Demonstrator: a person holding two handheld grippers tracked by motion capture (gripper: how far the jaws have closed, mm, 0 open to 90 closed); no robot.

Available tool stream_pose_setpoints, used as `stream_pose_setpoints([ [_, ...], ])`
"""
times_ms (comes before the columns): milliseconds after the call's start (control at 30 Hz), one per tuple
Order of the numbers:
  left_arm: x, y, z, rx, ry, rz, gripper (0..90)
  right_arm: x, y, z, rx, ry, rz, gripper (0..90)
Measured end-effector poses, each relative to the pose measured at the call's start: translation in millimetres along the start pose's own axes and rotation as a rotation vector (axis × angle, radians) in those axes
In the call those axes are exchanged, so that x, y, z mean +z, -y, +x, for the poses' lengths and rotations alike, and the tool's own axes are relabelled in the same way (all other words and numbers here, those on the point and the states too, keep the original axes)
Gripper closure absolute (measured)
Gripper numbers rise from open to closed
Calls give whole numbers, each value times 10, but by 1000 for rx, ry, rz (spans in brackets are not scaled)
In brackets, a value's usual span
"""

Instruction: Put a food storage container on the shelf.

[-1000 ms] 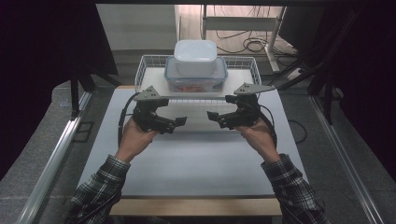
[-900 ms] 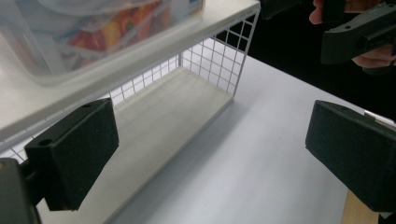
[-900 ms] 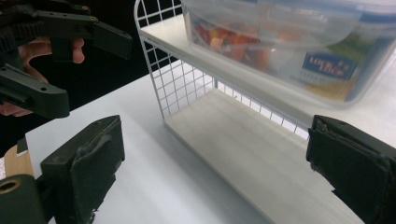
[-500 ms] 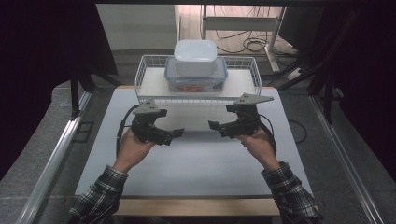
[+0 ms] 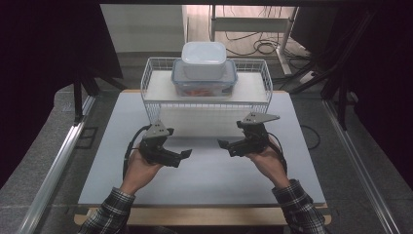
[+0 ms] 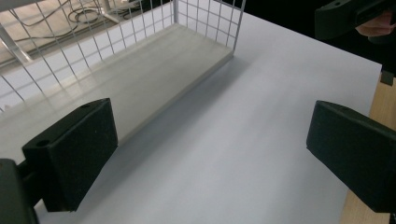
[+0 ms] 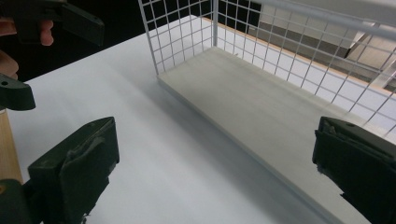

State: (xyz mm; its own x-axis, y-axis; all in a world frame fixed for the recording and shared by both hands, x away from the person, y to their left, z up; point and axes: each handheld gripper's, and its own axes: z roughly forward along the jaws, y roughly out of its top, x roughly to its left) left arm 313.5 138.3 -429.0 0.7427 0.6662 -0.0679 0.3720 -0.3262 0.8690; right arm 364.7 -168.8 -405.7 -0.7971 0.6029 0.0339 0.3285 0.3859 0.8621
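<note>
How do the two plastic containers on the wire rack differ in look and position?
The white container is smaller and opaque; the clear container is wider and shows something orange inside. The white container sits on top, the clear container rests on the wire rack. Both are rounded rectangles with lids.

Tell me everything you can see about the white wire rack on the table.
The white wire rack is a two-level grid frame standing upright at the far side of the white table. A pale board forms its lower shelf; its railed top shelf carries a clear lidded container holding something orange, with a white lidded container stacked on top. Neither hand-held gripper touches it.
</note>
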Motion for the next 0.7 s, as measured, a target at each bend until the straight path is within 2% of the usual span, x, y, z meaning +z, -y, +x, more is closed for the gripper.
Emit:
stream_pose_setpoints([
  [233,-9,157,-28,-27,-5,-3,18,-33,151,22,11,-1,-8,0],
  [367,-24,210,-58,-18,-26,7,18,-49,235,32,10,7,6,0],
  [700,-74,409,-134,-38,-33,20,19,-115,442,70,22,10,23,0],
])
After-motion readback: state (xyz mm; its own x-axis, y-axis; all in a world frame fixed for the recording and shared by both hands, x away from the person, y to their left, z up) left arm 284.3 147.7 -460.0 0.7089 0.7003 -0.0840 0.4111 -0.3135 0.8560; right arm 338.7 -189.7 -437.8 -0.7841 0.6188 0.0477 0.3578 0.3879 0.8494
